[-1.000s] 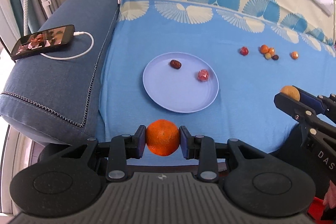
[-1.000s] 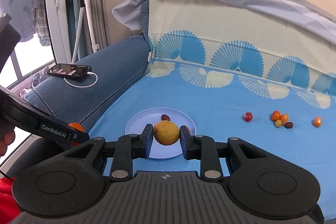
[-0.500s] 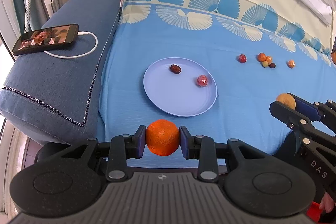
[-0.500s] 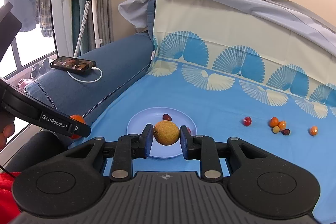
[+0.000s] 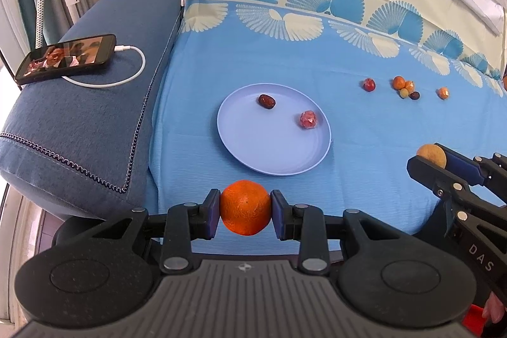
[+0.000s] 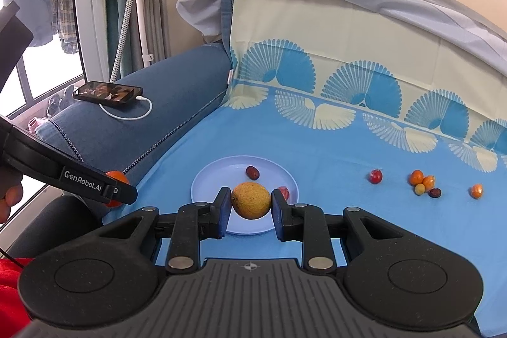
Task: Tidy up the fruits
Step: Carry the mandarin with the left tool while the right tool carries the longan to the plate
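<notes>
The blue patterned sheet [image 5: 348, 129] covers the seat, and on it the pale blue plate [image 5: 253, 144] lies ahead of and below both grippers — that is the relation the next move turns on, as I judge it. From the left gripper [image 5: 245, 208] the plate sits just beyond the fingertips and a little to the right; from the right gripper [image 6: 251, 201] it lies directly under and behind the held fruit, so the right hand looks the nearer and better lined up of the two.

The left gripper's pads press on either side of an orange [image 5: 245, 206], held clear above the sheet's near edge. The right gripper is clamped on a yellow-brown round fruit [image 6: 251, 200], held above the near part of the plate. Both fruits are roughly round, so no long axis matters for setting them down.

Counts, by size: one plate; two large fruits, one in each gripper; two small fruits on the plate — a dark red one [image 5: 266, 101] toward the far side and a pinkish one [image 5: 308, 120] near the right rim, well apart. Off to the right on the sheet lie six more small fruits: a red one [image 5: 369, 84] alone, a touching cluster of four [image 5: 405, 87], and an orange one [image 5: 443, 92] alone farthest right.

On the dark blue armrest [image 5: 88, 122] a phone [image 5: 66, 58] rests with a white cable [image 5: 126, 75].
</notes>
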Tool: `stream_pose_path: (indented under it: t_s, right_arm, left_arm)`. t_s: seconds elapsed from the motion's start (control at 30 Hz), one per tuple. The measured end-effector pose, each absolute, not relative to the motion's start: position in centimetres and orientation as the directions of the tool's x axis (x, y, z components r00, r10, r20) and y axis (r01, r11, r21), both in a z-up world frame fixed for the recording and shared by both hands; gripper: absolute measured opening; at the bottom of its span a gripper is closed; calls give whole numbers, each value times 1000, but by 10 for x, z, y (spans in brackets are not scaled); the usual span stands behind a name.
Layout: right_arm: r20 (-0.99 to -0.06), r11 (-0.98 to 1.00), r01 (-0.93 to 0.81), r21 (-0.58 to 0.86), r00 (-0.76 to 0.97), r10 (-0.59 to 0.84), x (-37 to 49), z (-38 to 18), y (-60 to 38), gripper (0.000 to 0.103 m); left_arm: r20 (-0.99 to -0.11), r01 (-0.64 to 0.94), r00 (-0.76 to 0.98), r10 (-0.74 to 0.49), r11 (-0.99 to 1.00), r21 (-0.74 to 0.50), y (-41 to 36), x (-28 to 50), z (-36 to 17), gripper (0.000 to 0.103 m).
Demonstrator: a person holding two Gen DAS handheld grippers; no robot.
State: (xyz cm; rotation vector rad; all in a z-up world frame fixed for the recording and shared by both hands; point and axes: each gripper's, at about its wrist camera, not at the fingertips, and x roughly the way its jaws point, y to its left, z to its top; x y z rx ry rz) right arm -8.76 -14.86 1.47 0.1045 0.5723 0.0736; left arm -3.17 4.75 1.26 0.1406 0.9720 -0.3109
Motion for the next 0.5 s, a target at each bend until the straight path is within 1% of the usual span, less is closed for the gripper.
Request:
stream_pose_path:
  t_s: [0.5]
  right_arm:
    - [-564, 991, -31, 133, 819, 102, -77, 7, -150, 29]
  left_arm:
    - [-842, 312, 504, -192, 950, -30, 47, -18, 5, 37]
